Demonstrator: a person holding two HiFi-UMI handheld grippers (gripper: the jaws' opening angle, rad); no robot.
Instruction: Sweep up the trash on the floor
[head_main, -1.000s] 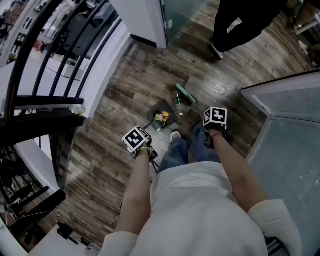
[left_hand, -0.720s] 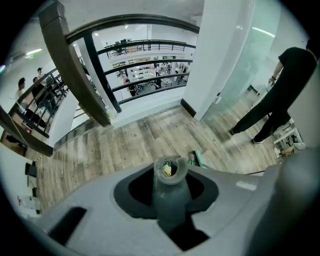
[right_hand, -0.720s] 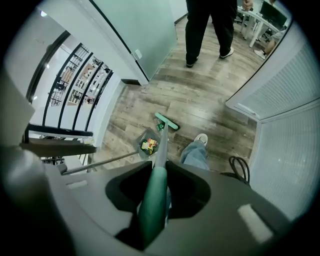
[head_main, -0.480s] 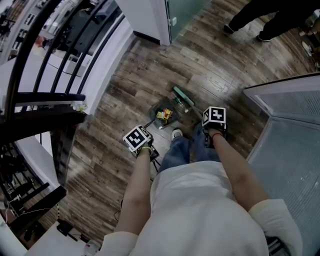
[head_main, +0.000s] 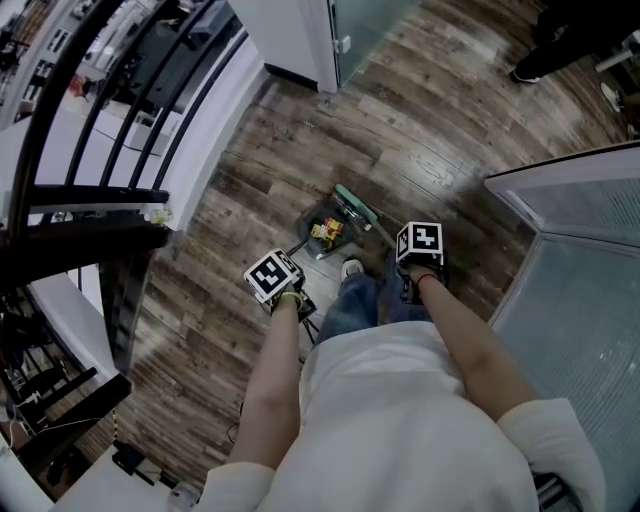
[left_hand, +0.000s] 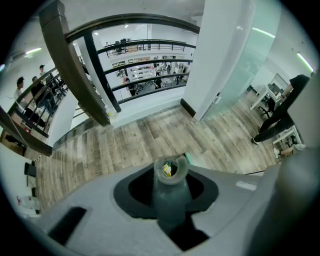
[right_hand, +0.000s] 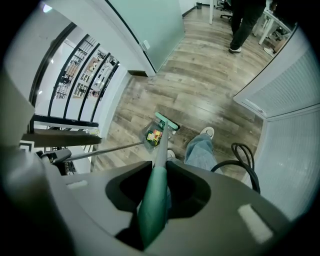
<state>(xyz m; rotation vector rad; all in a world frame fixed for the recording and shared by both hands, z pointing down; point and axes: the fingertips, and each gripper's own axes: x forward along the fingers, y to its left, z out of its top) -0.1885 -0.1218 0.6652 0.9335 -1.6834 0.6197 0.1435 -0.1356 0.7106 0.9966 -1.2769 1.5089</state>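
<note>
head view: left gripper (head_main: 293, 300) clamps the dustpan (head_main: 312, 249) by its handle, right gripper (head_main: 408, 285) clamps the broom (head_main: 353, 204). shoe (head_main: 350, 269) sits just beside the dustpan; railing (head_main: 120, 130) at left.

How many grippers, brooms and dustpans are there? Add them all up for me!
Grippers: 2, the left gripper and the right gripper
Brooms: 1, the green broom, held in the right gripper
Dustpans: 1, the dustpan, held by its handle in the left gripper
Total: 4
</note>
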